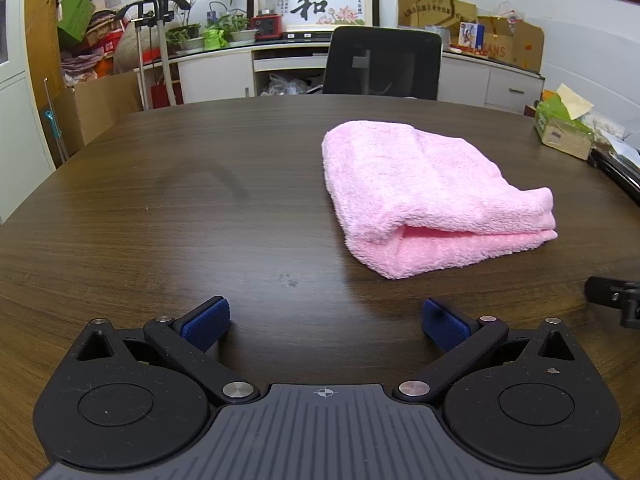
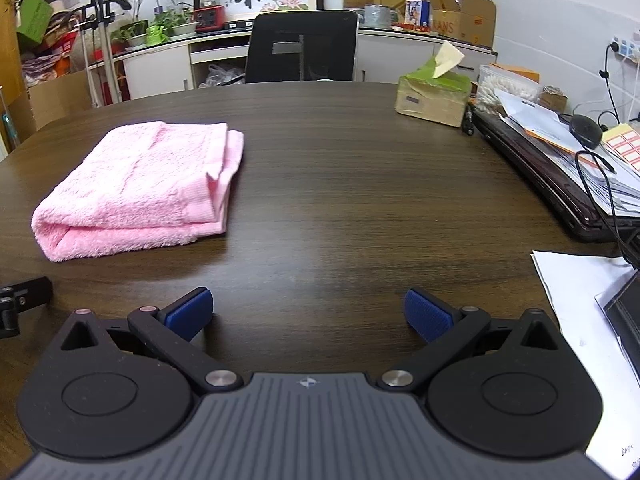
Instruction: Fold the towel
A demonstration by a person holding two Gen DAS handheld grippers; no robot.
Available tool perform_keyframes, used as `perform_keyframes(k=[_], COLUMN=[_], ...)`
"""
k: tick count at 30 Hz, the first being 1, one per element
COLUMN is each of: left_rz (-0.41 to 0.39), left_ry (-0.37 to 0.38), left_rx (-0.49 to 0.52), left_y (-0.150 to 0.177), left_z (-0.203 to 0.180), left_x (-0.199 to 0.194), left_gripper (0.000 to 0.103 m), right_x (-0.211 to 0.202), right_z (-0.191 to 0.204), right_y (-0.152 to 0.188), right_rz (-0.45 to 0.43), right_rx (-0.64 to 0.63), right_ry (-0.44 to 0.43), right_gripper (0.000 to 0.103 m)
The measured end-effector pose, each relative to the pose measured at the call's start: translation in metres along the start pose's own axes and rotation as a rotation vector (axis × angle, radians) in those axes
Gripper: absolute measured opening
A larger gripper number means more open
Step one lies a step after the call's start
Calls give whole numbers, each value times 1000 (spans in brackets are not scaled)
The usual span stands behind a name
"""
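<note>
pink towel (image 1: pixel 432 196), folded into a thick bundle, is lying on the dark wood table (image 1: pixel 200 200), layered edges showing along its right side in the right wrist view. left gripper (image 1: pixel 325 322) is hovering low over the table near the towel's front edge, its blue-padded fingers (image 1: pixel 206 322) spread wide and gripping nothing. right gripper (image 2: pixel 308 314) is sitting to the right of the towel, well apart from it, fingers (image 2: pixel 426 316) likewise released and empty. black office chair (image 2: pixel 302 46) is standing at the far side of the table. green tissue box (image 2: pixel 434 94) and stacked papers (image 2: pixel 560 132) are occupying the table's right edge.
</note>
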State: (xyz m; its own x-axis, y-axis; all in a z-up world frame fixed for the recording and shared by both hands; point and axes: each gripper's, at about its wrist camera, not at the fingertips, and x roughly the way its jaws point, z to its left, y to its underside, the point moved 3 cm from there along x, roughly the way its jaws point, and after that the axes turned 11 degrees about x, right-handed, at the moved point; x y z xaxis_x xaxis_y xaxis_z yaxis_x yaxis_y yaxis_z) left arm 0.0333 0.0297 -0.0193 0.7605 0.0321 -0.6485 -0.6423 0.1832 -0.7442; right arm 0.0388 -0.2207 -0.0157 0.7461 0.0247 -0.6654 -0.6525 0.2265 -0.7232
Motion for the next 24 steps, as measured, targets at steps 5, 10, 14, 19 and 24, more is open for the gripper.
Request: perform_keyframes(k=[5, 10, 14, 19, 24], left_rz=[8, 21, 30, 40, 39], left_ry=[-42, -107, -158, -197, -202], left_rx=[-37, -93, -138, -172, -175], left_y=[1, 3, 4, 4, 4], left_z=[25, 61, 89, 111, 120], left_x=[4, 9, 11, 13, 11], left_gripper=[103, 103, 103, 103, 103], right_x=[2, 5, 8, 12, 15], right_z=[-14, -31, -48, -64, -72], right_y=[-7, -14, -19, -21, -22], right_rz=[-3, -25, -35, -40, -54], right_rx=[55, 106, 157, 172, 156], right_ry=[23, 87, 149, 215, 232], right_gripper=[103, 103, 103, 103, 103])
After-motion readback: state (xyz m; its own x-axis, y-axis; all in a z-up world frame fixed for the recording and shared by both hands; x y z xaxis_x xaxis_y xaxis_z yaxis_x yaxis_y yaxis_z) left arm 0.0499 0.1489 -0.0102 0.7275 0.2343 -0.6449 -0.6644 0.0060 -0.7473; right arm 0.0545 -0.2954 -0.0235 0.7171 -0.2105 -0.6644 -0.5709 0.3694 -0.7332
